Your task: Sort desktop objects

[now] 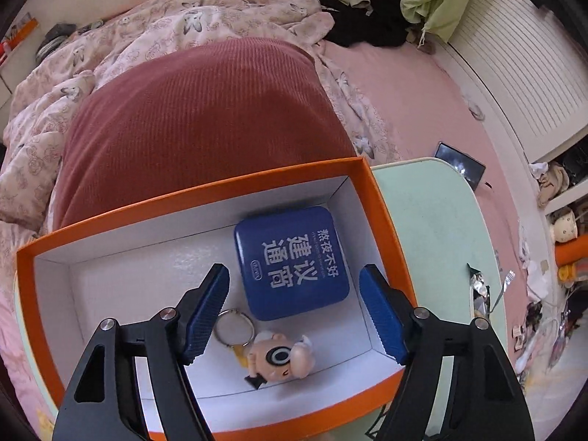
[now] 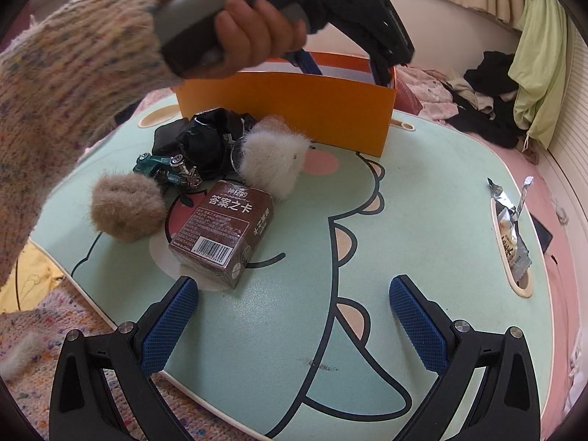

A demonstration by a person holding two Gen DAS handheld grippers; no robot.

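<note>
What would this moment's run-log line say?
left gripper: open over orange box | in box: blue tin, keychain figure | right gripper: open, empty

Counter (image 2: 422,198): mint green, cartoon print, set on a pink bed.
Far edge: orange box (image 2: 294,110).
Before the box: black bag (image 2: 205,139), toy car (image 2: 165,171), two fur puffs, brown carton (image 2: 224,228).
Right slot: foil packet (image 2: 512,231).

Left gripper (image 1: 294,305): black angular arms, 2 blue ribbed pads, 4 silver screw heads. Right gripper (image 2: 294,325): same build. Left hand (image 2: 253,33): grey-and-black handle. Sleeve (image 2: 73,84): fuzzy cream knit, multicoloured flecks.
</note>
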